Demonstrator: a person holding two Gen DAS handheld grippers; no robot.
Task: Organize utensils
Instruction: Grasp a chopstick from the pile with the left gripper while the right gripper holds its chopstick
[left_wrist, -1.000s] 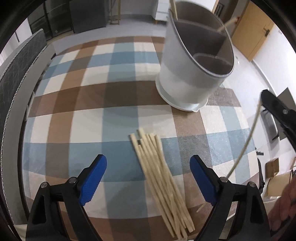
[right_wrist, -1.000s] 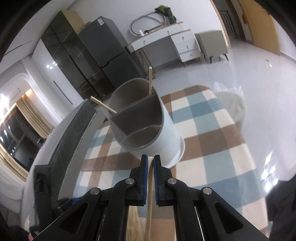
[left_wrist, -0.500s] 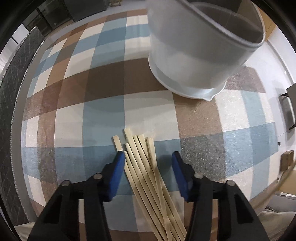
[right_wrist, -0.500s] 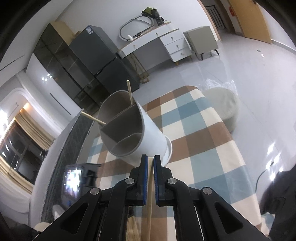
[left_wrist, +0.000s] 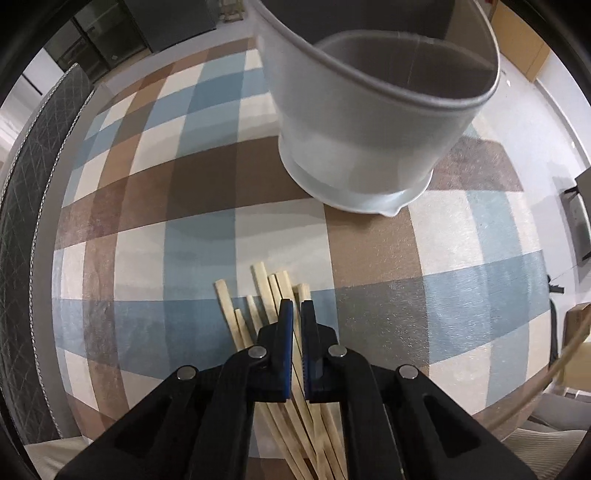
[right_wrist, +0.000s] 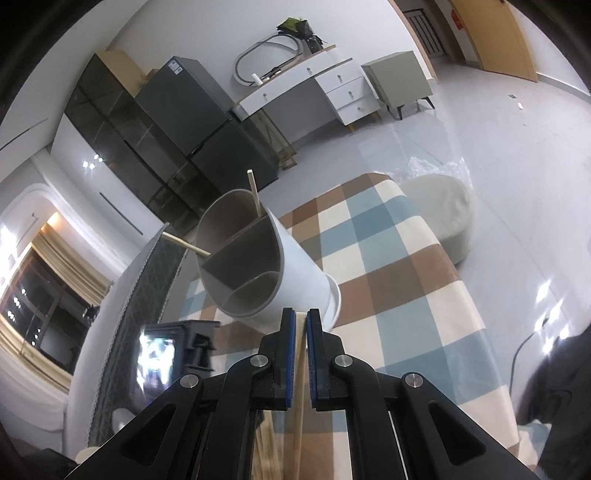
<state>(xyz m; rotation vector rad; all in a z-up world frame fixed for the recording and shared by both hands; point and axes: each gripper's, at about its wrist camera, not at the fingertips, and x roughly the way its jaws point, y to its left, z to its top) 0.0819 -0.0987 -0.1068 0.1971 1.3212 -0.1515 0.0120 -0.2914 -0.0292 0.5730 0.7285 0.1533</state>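
A pile of wooden chopsticks (left_wrist: 266, 291) lies on the plaid tablecloth (left_wrist: 147, 229). My left gripper (left_wrist: 297, 308) is down on the pile, its blue jaws closed on one chopstick from it. Just beyond stands a white divided utensil holder (left_wrist: 369, 122). My right gripper (right_wrist: 300, 317) is shut on a single chopstick (right_wrist: 301, 354) and is held high, in front of the holder (right_wrist: 284, 269). Two chopsticks (right_wrist: 255, 195) stand in the holder's far compartments. The held chopstick also shows at the right edge of the left wrist view (left_wrist: 546, 380).
A grey padded chair back (left_wrist: 26, 192) runs along the table's left side. A grey stool (right_wrist: 443, 206) sits past the table's far end. Cabinets and a desk (right_wrist: 306, 92) stand across the room.
My left gripper has dropped onto the chopstick pile and closed from wide open to shut. My right gripper has risen and pulled back from the holder, still shut on its chopstick.
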